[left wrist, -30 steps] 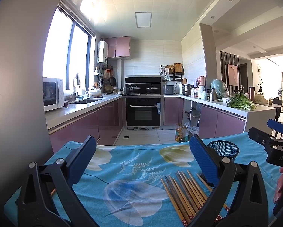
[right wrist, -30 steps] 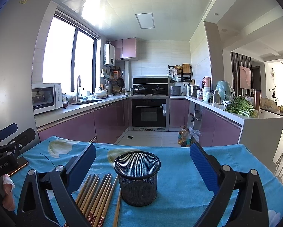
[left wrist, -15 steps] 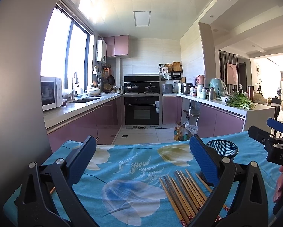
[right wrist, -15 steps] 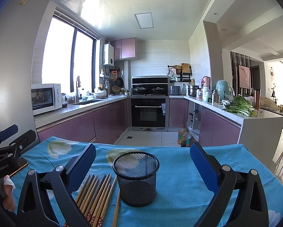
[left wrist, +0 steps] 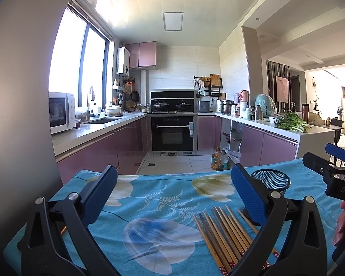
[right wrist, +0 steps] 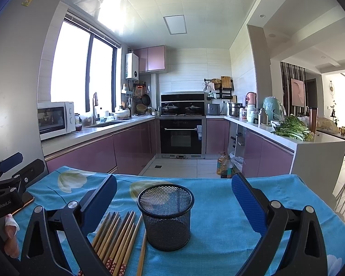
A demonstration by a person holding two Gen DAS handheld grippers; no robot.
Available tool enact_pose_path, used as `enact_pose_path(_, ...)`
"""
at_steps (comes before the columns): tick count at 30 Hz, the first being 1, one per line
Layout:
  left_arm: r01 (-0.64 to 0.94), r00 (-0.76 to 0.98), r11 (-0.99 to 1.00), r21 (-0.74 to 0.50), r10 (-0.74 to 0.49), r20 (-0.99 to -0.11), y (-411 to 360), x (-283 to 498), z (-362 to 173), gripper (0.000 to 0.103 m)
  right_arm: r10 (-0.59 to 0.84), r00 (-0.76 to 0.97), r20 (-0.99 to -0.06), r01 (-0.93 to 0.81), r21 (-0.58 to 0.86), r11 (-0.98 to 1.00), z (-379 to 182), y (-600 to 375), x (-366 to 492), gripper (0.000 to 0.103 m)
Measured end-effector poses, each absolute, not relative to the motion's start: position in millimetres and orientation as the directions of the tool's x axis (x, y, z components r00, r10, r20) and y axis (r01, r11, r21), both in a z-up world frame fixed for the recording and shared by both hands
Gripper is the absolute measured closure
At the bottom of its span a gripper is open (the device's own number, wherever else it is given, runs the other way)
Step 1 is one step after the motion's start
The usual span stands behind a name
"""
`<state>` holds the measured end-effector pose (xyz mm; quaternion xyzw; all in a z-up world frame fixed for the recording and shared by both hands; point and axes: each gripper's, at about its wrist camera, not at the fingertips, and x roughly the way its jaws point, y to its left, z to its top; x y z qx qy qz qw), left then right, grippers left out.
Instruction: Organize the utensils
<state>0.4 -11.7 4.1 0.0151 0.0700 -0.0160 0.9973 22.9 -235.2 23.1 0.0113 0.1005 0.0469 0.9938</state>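
Evidently both your left gripper point(left wrist: 172, 193) and right gripper point(right wrist: 173, 201) stand wide and empty; the chopsticks point(right wrist: 117, 239) beside the mesh cup point(right wrist: 165, 216) look light, stiff and slippery, so pinch them mid-shaft.

Little is altered. In the right wrist view the mesh cup point(right wrist: 165, 216) is seen slightly higher and farther left than a second ago. In the left wrist view the chopsticks point(left wrist: 225, 234) are shifted marginally higher. Nothing on the bench is displaced.
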Motion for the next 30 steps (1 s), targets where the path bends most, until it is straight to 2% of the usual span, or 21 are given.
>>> enact_pose_path(12, 0.05, 0.986, 0.998, 0.031, -0.044, -0.16, -12, 4, 2, 0.006, 0.102, 0.972, -0.21, -0.097, 0.037, 0.995, 22, -235, 25, 0.007)
enact_pose_path(17, 0.06, 0.978, 0.997, 0.038, -0.051, -0.2, -10, 10, -2, 0.006, 0.126, 0.962, -0.241, -0.119, 0.041, 0.992, 20, -234, 28, 0.007)
enact_pose_path(21, 0.093, 0.955, 0.995, 0.046, -0.076, -0.286, -8, 23, -10, 0.006, 0.173, 0.929, -0.328, -0.174, 0.029, 0.984, 8, -233, 34, 0.007)
enact_pose_path(26, 0.147, 0.898, 0.986, 0.076, -0.101, -0.428, -13, 44, -31, 0.009, 0.233, 0.829, -0.508, -0.253, 0.031, 0.967, -21, -221, 52, 0.007)
enact_pose_path(28, 0.179, 0.867, 0.979, 0.094, -0.112, -0.486, -16, 52, -42, 0.014, 0.245, 0.788, -0.565, -0.274, 0.035, 0.961, -33, -215, 58, 0.014)
enact_pose_path(30, 0.209, 0.827, 0.974, 0.089, -0.128, -0.548, -18, 61, -53, 0.018, 0.264, 0.736, -0.623, -0.3, 0.049, 0.953, -44, -209, 64, 0.025)
